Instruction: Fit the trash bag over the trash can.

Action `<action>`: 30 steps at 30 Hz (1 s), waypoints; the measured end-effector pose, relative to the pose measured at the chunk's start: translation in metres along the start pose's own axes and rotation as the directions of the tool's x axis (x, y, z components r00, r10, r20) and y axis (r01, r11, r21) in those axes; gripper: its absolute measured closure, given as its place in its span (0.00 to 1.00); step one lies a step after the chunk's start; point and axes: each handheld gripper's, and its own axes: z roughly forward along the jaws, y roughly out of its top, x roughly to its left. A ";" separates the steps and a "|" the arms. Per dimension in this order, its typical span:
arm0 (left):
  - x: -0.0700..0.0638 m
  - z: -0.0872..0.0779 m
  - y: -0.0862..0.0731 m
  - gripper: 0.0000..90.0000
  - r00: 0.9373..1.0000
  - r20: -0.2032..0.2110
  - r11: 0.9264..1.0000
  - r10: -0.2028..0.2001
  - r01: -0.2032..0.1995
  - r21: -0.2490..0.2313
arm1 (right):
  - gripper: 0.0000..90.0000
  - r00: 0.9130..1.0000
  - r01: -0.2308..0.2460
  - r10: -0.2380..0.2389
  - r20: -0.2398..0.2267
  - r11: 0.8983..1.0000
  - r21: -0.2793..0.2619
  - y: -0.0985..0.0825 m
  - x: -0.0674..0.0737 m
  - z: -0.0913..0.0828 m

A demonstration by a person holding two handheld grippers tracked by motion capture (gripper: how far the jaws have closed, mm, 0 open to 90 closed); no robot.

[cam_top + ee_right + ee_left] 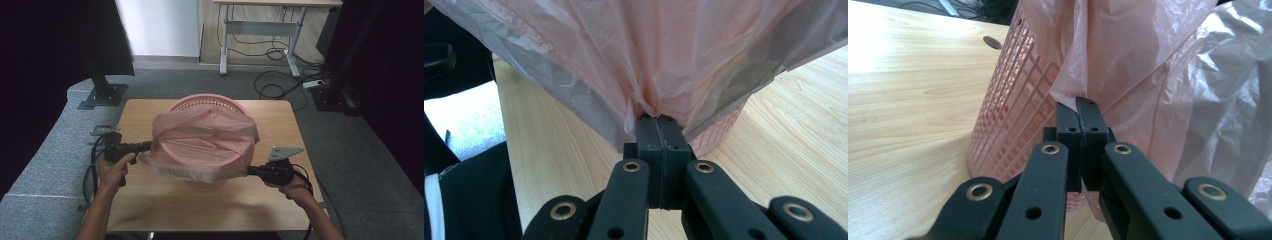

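Evidently the step in hand is lining the basket at mid-table: the left gripper at 9 o'clock and the right gripper at 4 o'clock are each clamped on the hem of the pink bag, holding its mouth stretched over the basket's rim. Next, I judge, both must draw the hem down evenly past the rim without tearing the film. The bag hides most of the basket, so how far it is seated cannot be told.
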 end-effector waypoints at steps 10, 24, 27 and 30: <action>0.002 -0.004 -0.002 1.00 0.999 -0.032 0.999 0.018 -0.017 0.031 | 1.00 0.998 0.040 -0.039 -0.044 0.999 0.026 -0.001 0.005 0.001; 0.001 -0.010 -0.001 1.00 0.996 -0.084 0.999 0.031 -0.030 0.016 | 0.60 1.000 0.022 -0.021 0.021 0.998 -0.051 0.002 0.007 -0.020; -0.002 -0.012 0.002 1.00 0.996 -0.082 0.999 0.037 -0.037 0.005 | 0.51 0.997 0.019 -0.010 0.074 0.992 -0.128 0.011 0.007 -0.046; -0.005 -0.013 0.005 1.00 0.995 -0.083 0.999 0.048 -0.048 -0.001 | 0.44 0.992 0.031 -0.006 0.128 0.981 -0.192 0.024 0.009 -0.065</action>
